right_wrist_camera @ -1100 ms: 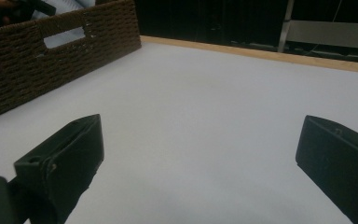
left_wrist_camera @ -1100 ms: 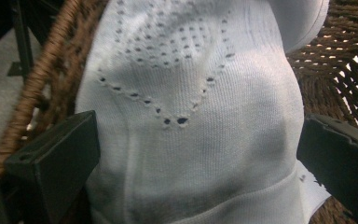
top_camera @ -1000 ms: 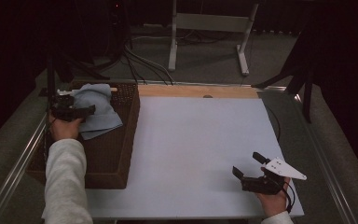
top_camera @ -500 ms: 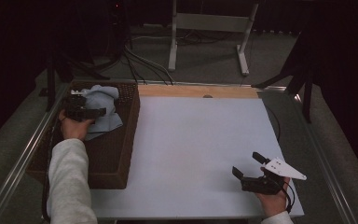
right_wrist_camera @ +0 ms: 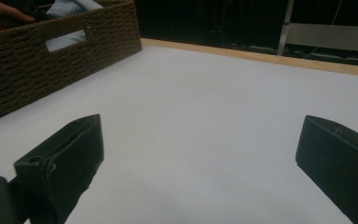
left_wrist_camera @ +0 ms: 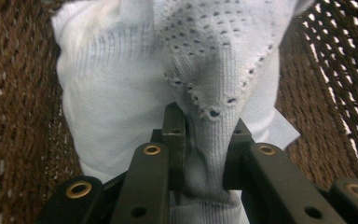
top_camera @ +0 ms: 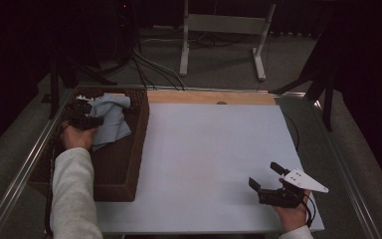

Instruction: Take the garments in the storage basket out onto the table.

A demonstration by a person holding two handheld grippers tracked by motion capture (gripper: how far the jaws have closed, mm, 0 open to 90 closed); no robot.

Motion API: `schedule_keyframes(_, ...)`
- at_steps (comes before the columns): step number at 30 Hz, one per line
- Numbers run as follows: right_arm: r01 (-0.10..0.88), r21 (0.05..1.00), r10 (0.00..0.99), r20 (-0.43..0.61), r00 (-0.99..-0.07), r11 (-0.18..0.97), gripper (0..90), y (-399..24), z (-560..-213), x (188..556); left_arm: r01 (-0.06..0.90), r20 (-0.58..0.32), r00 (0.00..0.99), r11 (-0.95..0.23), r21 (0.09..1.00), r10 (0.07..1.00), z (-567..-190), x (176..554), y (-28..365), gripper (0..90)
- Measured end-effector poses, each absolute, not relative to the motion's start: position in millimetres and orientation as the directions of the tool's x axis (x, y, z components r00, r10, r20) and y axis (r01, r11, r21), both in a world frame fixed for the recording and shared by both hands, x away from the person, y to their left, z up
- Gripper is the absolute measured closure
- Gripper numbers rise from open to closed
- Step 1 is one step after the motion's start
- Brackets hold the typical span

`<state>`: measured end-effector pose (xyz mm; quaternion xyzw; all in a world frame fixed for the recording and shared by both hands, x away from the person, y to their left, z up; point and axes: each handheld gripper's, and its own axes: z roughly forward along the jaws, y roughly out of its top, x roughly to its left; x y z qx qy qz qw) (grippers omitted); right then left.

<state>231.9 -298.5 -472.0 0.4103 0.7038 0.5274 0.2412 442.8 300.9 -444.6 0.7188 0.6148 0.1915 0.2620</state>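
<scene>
Knitted pale-blue cloth (left_wrist_camera: 135, 88) pinched between the jaws of the left gripper (left_wrist_camera: 205, 135), a fold of the fabric squeezed tight there after the jaws have just been closing on it. Above the pinch, more of the garment bunched up, with a band of small eyelet holes and a white label (left_wrist_camera: 282, 133) sticking out at the right of the jaws. Around the garment on both sides, woven brown wicker of the basket (left_wrist_camera: 14, 116). From the high view, left gripper (top_camera: 82, 118) inside the far end of the basket (top_camera: 129, 164), cloth (top_camera: 110, 119) lying just beyond it and to its right, all still within the basket walls.

Right gripper (top_camera: 271, 181) resting low at the near right part of the white table top (top_camera: 204, 144), jaws standing wide apart with nothing between them, well apart from the basket.

Possible troubles from here, as a judgement only: grip taken on one narrow fold, so on lifting, the rest of the cloth may hang long and drag over the wicker rim (top_camera: 144, 107). Loose knit with eyelets may catch on rough wicker ends and pull the fold out of the jaws. Lifting too low or too quick across the basket wall would cause this; also a thin fold may slip if the pinch is near the edge of the fabric.
</scene>
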Motion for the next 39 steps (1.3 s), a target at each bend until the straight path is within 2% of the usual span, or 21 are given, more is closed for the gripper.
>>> schedule_keyframes(6,0.323,0.940,0.831,0.094,-0.548,0.106,1.1,-297.0,-471.6,231.3,0.766,-0.084,0.166,-0.075,0.638,0.983,-441.2,429.9,302.8,78.3)
schedule_keyframes(17,0.318,0.941,0.828,0.088,-0.554,0.113,1.2,-294.7,-470.8,230.2,0.742,-0.093,0.163,-0.060,0.668,0.982,-423.2,416.8,304.8,78.4)
schedule_keyframes(39,0.319,0.941,0.827,0.089,-0.555,0.113,1.2,-293.7,-471.0,230.4,0.677,-0.133,0.222,-0.054,0.734,0.966,-397.2,398.4,309.5,78.7)
